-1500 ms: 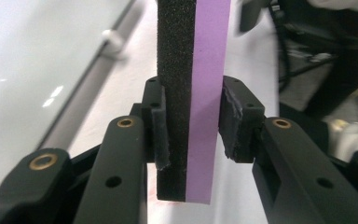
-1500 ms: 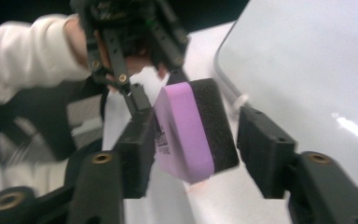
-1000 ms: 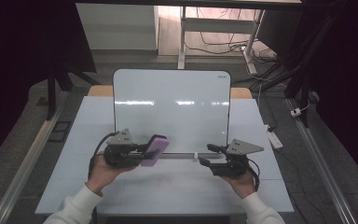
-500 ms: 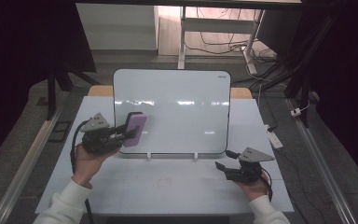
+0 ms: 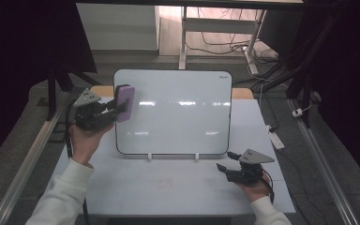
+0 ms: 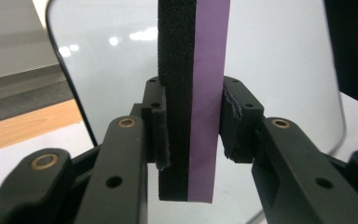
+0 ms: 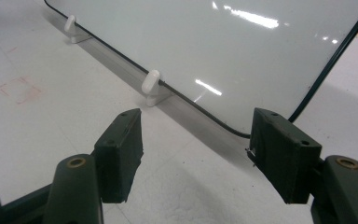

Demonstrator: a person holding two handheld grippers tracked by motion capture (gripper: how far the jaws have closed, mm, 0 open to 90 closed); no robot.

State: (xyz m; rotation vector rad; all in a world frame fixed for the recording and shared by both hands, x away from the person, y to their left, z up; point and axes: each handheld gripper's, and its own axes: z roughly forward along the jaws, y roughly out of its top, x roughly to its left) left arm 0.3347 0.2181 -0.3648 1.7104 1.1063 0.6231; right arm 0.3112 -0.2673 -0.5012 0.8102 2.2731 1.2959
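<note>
The whiteboard [image 5: 173, 112] stands propped upright on the white table [image 5: 136, 187], held at its lower edge by two small white feet [image 5: 149, 157], and serves as the landmark here. The left gripper [image 5: 117, 105] is raised beside the whiteboard's upper left corner, its jaws pinched on a purple eraser [image 5: 124, 102] whose flat face lies at or just in front of the board's left edge; whether it touches the surface cannot be told from above. In the left gripper view the left gripper [image 6: 193, 126] presses both pads against the eraser [image 6: 193, 102], black felt layer on one side and purple back on the other, with the glossy whiteboard [image 6: 270, 51] right behind it. The right gripper [image 5: 225, 167] sits low on the table, just in front of the whiteboard's lower right corner. In the right gripper view the right gripper [image 7: 196, 140] has its jaws spread with nothing between them, and they have just been opening a little; beyond them lie the whiteboard [image 7: 223, 42], one white foot [image 7: 151, 84] and a faint red square mark [image 7: 19, 89] on the table.
</note>
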